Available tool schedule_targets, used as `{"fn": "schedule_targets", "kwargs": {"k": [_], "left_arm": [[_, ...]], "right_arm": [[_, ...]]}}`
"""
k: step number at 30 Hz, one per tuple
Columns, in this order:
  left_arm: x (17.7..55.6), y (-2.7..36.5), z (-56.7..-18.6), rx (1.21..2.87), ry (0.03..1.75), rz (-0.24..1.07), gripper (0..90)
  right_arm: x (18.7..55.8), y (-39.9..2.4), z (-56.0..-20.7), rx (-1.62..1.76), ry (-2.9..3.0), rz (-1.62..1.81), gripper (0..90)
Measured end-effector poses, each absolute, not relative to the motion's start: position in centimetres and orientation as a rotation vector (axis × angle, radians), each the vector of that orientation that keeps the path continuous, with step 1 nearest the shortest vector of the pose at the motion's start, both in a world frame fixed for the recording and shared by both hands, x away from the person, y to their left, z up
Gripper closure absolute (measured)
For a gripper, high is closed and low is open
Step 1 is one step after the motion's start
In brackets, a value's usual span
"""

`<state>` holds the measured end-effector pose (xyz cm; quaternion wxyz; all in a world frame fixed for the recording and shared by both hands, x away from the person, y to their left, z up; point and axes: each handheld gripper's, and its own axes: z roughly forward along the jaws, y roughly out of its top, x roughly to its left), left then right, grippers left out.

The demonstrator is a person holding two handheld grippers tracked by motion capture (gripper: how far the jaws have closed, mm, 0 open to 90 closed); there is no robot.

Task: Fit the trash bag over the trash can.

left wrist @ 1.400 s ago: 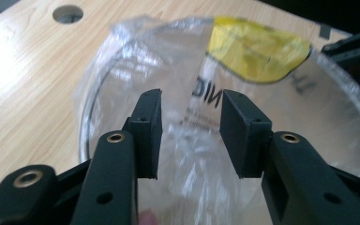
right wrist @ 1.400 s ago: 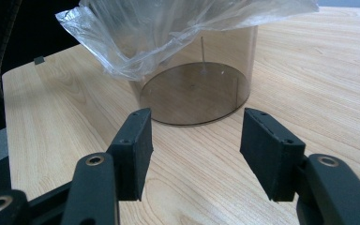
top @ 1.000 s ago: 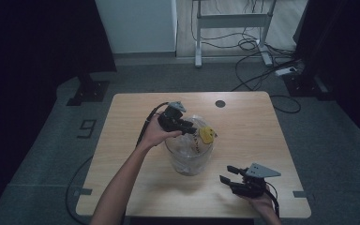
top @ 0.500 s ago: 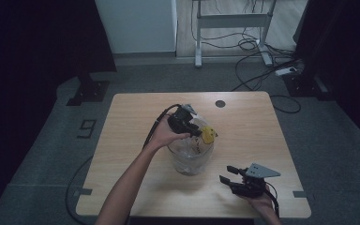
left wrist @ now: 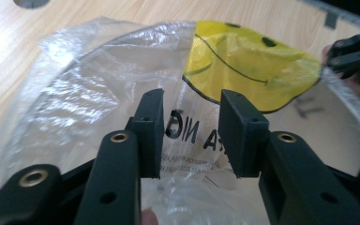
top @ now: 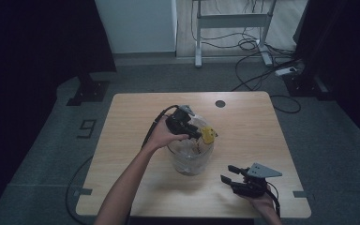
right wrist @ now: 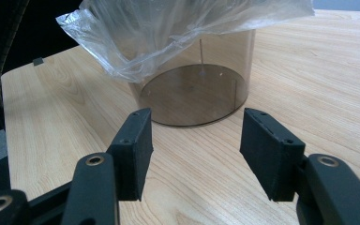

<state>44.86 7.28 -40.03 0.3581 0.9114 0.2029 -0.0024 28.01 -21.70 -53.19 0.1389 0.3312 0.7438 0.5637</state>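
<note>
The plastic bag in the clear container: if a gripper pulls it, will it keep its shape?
Probably not: the plastic bag looks thin and crinkled, so it should flop and stretch. It likely weighs little and may slide off the container rim, since it drapes loosely.

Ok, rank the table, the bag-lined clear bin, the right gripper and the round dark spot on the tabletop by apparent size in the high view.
1. table
2. bag-lined clear bin
3. right gripper, though it is nearer the camera
4. round dark spot

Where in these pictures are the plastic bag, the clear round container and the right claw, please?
plastic bag [left wrist: 98, 89], left gripper view, on its crinkled clear film left of the yellow smiley print.
clear round container [right wrist: 201, 89], right gripper view, on its tinted side wall below the bag.
right claw [top: 232, 174], high view, midway between its fingertips.
</note>
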Motion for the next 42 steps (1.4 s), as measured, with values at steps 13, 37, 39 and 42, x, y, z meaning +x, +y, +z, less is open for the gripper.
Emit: {"fn": "schedule_targets", "kwargs": {"k": [13,37,39,42], "left_arm": [[42.8,11.9,-39.5,2.178,0.565,0.086,43.0],[37.8,17.8,-40.9,2.054,0.651,0.214,40.0],[37.4,18.3,-41.2,2.046,0.659,0.219,39.9],[36.9,19.2,-41.6,2.034,0.67,0.211,39.7]], "right_arm": [[28.1,-21.8,-53.3,0.971,2.149,1.618,43.3],[28.3,-22.2,-53.3,0.998,2.135,1.574,42.3],[28.3,-22.2,-53.3,1.0,2.137,1.571,42.3],[28.3,-22.2,-53.3,1.001,2.137,1.567,42.3]]}}
